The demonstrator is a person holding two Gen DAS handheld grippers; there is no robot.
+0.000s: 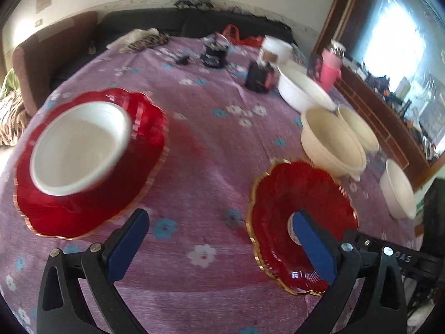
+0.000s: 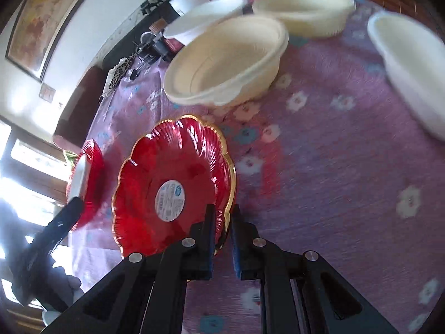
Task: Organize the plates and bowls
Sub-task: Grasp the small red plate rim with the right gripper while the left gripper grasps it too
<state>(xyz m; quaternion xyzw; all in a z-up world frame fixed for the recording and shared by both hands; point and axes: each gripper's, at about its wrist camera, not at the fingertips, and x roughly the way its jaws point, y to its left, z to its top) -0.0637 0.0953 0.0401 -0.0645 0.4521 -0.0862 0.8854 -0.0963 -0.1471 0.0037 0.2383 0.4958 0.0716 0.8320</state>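
Observation:
My right gripper (image 2: 224,211) is shut on the near rim of a red, gold-edged plate (image 2: 172,183) with a round sticker in its middle; the plate tilts up off the purple flowered cloth (image 2: 333,167). The same plate (image 1: 300,194) shows in the left wrist view, partly behind one blue pad. My left gripper (image 1: 219,214) stands open over the cloth with nothing between its fingers. To its left sits a stack of red plates (image 1: 144,150) carrying a white bowl (image 1: 80,147). Two cream bowls (image 2: 228,61) (image 2: 303,8) and two white bowls (image 2: 411,64) (image 2: 203,19) stand beyond.
A pink cup (image 1: 331,66), a black box (image 1: 260,79) and small dark clutter (image 1: 214,53) sit at the far side of the table. A dark sofa (image 1: 155,25) runs behind it, and a wooden cabinet (image 1: 383,117) lines the right.

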